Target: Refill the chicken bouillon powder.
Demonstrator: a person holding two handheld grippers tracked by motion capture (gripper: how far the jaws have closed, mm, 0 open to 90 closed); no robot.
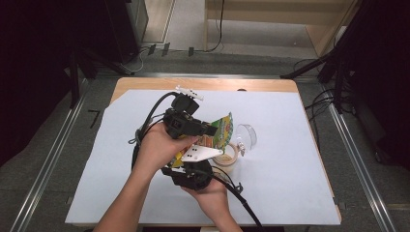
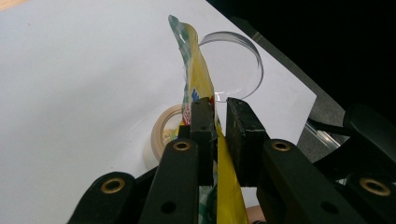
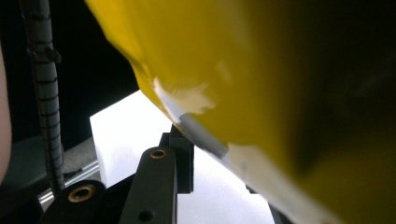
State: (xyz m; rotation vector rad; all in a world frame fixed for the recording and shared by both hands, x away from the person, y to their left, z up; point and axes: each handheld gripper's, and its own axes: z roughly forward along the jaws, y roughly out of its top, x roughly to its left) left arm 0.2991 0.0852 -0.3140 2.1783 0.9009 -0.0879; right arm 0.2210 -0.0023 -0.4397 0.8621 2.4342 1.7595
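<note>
Right tongs (image 1: pixel 193 169), nearest the worktop's (image 1: pixel 290 193) front edge, sit at the pouch's (image 1: pixel 220 133) lower end; grip unclear, yellow film blocks the right gripper view. Left tongs (image 2: pixel 219 116) clamp the pouch edge-on mid-length. Pouch stands upright mid-worktop, long axis away, above tape roll (image 2: pixel 163 133); clear cup (image 2: pixel 238 65) beyond.

Roll of tape (image 1: pixel 227 155), beige, lying flat on the white sheet (image 1: pixel 290 145) that covers the wooden table (image 1: pixel 203 84). Clear round plastic lid (image 1: pixel 246 135), propped on edge just beyond the tape, near it. Grey carpeted floor (image 1: pixel 251 53) around the table, with black cables (image 1: pixel 145 50) and metal rails (image 1: pixel 46 162) at the sides.
</note>
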